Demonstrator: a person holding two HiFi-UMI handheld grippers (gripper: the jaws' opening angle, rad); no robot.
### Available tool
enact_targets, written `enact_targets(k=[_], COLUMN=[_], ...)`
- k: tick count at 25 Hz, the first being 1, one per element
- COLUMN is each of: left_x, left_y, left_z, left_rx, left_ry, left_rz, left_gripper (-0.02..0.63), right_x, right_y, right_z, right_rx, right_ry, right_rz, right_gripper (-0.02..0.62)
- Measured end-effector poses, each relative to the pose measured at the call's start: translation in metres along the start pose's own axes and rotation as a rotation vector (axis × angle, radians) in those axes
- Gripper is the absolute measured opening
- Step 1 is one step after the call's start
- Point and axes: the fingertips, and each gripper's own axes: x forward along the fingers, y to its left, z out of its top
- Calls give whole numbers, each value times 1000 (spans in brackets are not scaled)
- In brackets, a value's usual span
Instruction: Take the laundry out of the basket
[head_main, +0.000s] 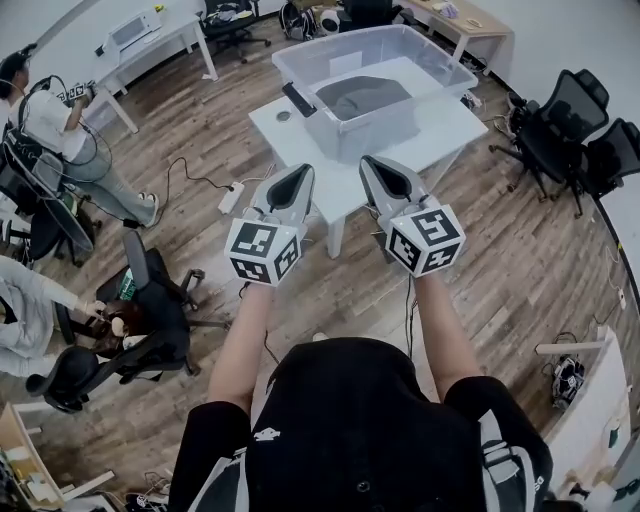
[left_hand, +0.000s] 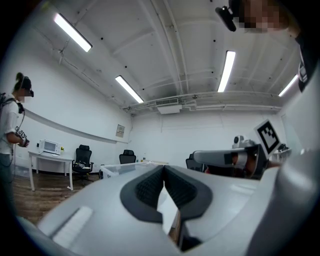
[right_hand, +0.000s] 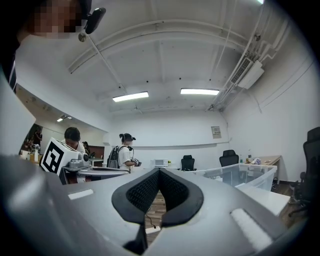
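Observation:
A clear plastic basket (head_main: 296, 78) stands on a white table (head_main: 443, 126) ahead of me, with grey laundry (head_main: 362, 97) lying inside it. My left gripper (head_main: 300, 172) and right gripper (head_main: 372, 162) are held level side by side, just short of the table's near edge. In the left gripper view the left gripper (left_hand: 163, 170) has its pads meeting, with nothing between them, and the basket (left_hand: 117, 170) is beyond it. The right gripper view shows the right gripper (right_hand: 159, 172) also shut and empty, with the basket (right_hand: 245, 175) off to its right.
A black flat object (head_main: 298, 99) lies on the table left of the basket. A power strip (head_main: 231, 197) and cables lie on the wood floor. Office chairs (head_main: 565, 130) stand at the right, another chair (head_main: 150, 300) at the left. A person (head_main: 60, 130) stands far left.

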Motion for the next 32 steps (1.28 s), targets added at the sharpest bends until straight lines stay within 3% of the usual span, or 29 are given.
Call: enact_targets(k=[17,27,32], left_x=[4,49,78], left_y=[32,34,34], left_z=[-21,-21,-17], left_rx=[-52,-32,31], left_ry=[17,20,16], left_rz=[6,5,14], left_gripper=[8,8,8], right_x=[30,49,63], right_y=[-2,-43,-66], right_z=[-11,-10,-8], right_rx=[7,3,-6], right_ry=[23,16,19], right_rz=[-19,-13,-8], right_gripper=[-2,-1,-2])
